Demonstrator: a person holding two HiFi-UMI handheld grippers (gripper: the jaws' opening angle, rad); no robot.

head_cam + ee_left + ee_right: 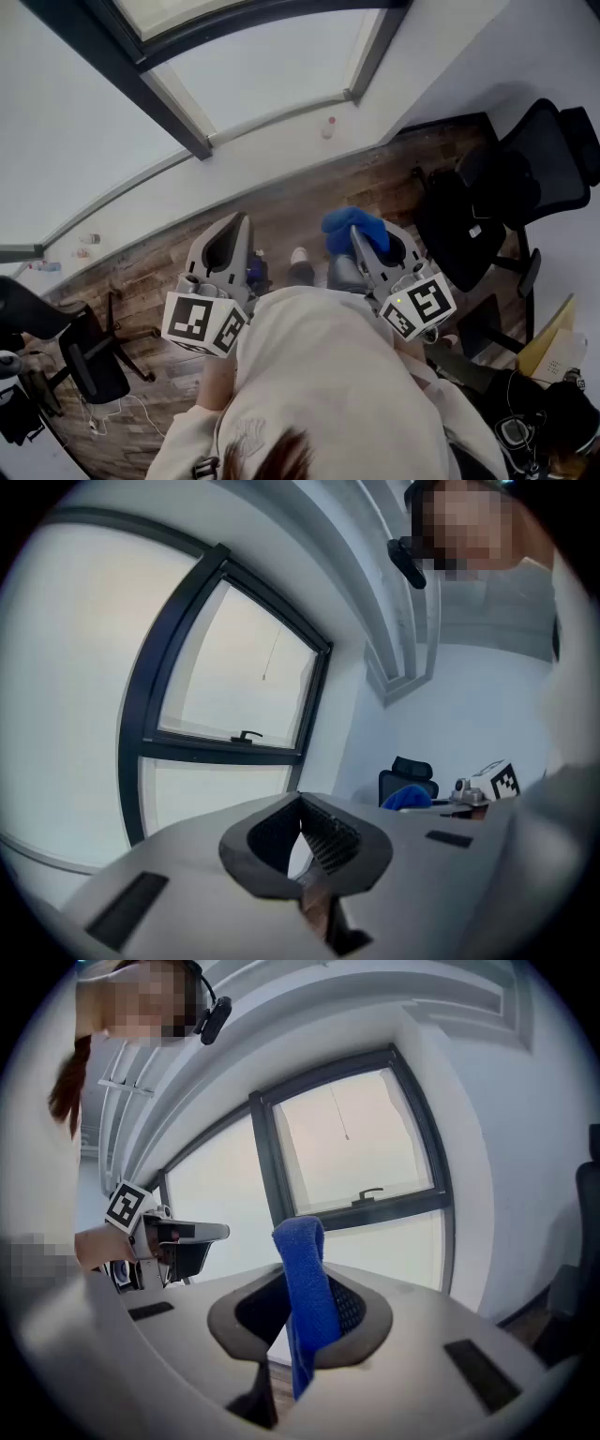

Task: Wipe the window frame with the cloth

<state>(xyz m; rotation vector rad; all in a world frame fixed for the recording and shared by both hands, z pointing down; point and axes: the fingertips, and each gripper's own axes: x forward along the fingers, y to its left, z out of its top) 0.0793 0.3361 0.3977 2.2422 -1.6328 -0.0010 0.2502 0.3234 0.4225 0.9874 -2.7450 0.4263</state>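
1. Dark wooden floor (309, 202) runs ahead of me to a white wall (281, 155). A big window is set in that wall, in a dark window frame (375, 1208). One black office chair (525, 178) stands to my right and a second chair (89, 361) to my left.
2. My right tongs (305, 1312) are clamped on the blue cloth (305, 1288), which is pinched between the ribbed pads. One end of it stands up above the jaws and the other hangs down below them.
3. My left tongs (302, 803) are drawn together with nothing between them, the ribbed pads meeting at the tips.
4. I hold both tongs in the air in front of my body, side by side and a little apart, pointing towards the window. The cloth is clear of the window frame and touches no part of it.
5. In both gripper views a small dark handle (367, 1195) sits on the horizontal bar of the window frame, with glass above and below that bar.
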